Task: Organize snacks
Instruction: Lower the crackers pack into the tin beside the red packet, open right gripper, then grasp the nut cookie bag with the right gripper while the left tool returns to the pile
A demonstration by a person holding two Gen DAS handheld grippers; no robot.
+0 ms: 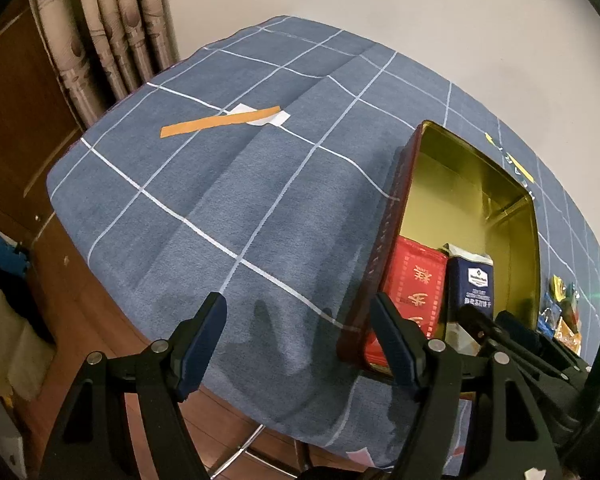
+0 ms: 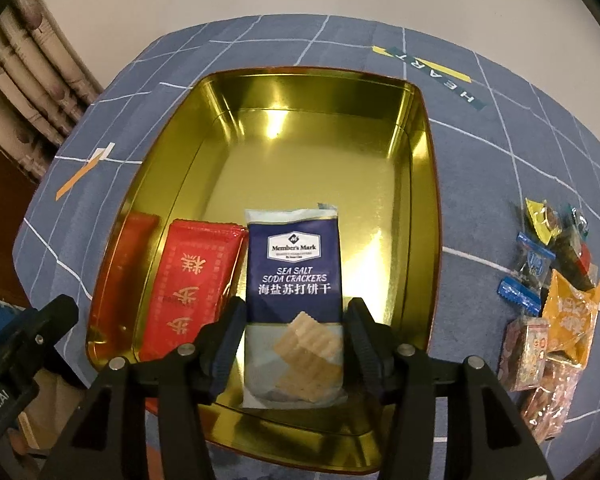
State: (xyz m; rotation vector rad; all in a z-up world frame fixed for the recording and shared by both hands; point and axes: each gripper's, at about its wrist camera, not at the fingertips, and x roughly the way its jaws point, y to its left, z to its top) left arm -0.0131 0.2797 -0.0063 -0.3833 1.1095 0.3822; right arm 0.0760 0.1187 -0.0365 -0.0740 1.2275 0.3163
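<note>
Blue checked cloth covers the tabletop [image 2: 480, 152], and one gold tin [image 2: 300, 152] sits at its centre. Two packets lie inside at 6 o'clock: one red packet [image 2: 188, 288] and, touching its right edge, one blue cracker packet [image 2: 294, 280]. Right hand-held gripper [image 2: 296, 336] brackets the cracker packet, jaws just beside its edges, not clamped. At 3 o'clock, a pile of wrapped snacks [image 2: 552, 304] waits outside the tin. Left hand-held gripper [image 1: 300, 340] hovers spread wide, holding nothing.
</note>
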